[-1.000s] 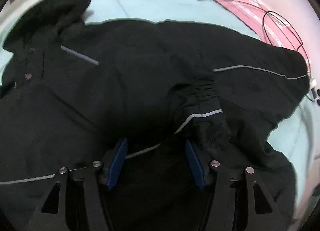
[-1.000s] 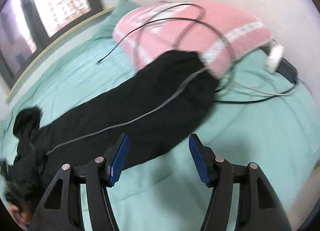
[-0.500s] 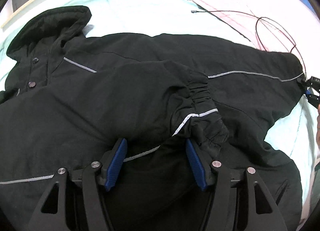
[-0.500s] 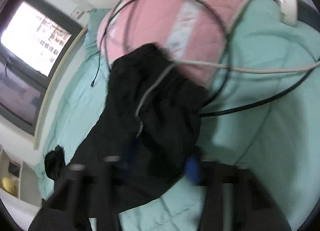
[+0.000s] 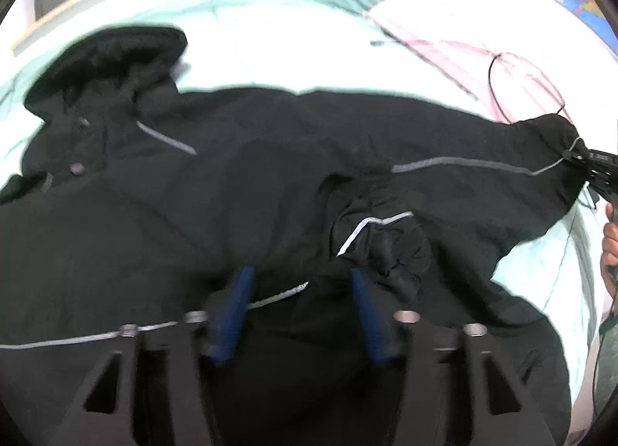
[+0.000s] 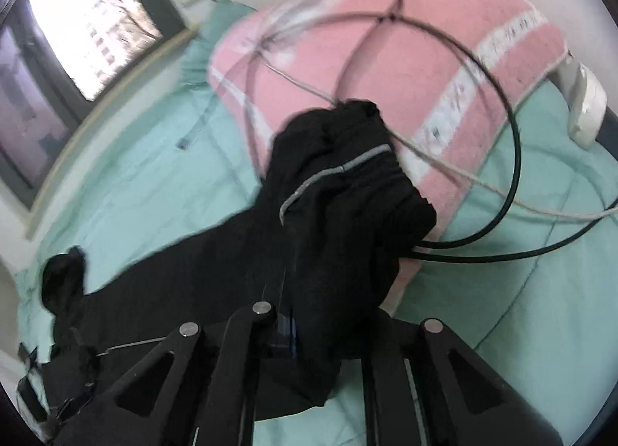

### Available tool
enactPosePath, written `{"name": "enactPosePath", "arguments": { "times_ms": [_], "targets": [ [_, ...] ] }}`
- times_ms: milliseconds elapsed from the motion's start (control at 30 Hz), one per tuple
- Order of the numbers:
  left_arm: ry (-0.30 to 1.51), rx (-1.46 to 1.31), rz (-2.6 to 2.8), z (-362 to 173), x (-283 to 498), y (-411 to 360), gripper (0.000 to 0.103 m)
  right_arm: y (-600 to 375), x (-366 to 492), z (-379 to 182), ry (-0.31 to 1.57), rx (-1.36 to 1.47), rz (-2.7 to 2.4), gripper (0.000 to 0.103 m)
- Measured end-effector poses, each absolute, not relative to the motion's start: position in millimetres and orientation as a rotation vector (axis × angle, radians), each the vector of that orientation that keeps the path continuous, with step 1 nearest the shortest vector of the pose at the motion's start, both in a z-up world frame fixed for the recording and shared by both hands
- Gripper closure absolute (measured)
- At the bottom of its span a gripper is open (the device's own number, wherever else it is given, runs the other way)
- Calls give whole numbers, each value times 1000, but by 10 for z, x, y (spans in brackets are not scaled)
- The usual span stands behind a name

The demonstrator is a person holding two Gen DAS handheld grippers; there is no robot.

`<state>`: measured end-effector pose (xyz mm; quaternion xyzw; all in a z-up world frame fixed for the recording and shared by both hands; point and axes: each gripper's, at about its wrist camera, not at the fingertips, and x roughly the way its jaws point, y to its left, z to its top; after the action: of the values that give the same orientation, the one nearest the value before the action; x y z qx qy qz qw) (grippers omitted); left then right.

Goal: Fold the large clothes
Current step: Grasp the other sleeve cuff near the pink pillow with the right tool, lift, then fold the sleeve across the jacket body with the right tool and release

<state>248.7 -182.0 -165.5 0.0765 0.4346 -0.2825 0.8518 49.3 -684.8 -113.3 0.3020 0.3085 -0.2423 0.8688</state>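
Mint-green bed [image 5: 293, 48] carries a black jacket [image 5: 239, 191] spread flat, hood at the far left. Pink pillow [image 6: 425, 71] (cables looped over it) lies under one sleeve's cuff [image 6: 347, 191]. Right tool [image 6: 287, 324] is clamped on that sleeve. Left tool [image 5: 299, 297], its jaws just narrowing, straddles folded fabric near the other cuff [image 5: 390, 249].

Right gripper [image 6: 287, 324] jaws buried in black jacket [image 6: 340, 214] fabric, jacket hem cut off below, hood [image 5: 112, 56] blurred
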Motion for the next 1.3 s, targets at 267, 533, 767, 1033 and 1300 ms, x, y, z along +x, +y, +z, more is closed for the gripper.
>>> {"name": "enactPosePath", "arguments": {
  "times_ms": [267, 533, 767, 1033, 1300],
  "targets": [
    [952, 35, -623, -1352, 2464, -1176, 69, -5801, 647, -219, 581, 409, -374, 90],
    [782, 72, -475, -839, 2154, 54, 46, -4419, 1224, 177, 593, 269, -176, 90],
    [744, -4, -360, -763, 2113, 997, 46, -2888, 1734, 225, 630, 148, 51, 90],
    [771, -72, -238, -971, 2129, 1709, 46, -1156, 2309, -517, 769, 21, 293, 89],
    [874, -133, -235, -1251, 2320, 1941, 42, -223, 2639, -1682, 939, -183, 316, 71]
  ]
}}
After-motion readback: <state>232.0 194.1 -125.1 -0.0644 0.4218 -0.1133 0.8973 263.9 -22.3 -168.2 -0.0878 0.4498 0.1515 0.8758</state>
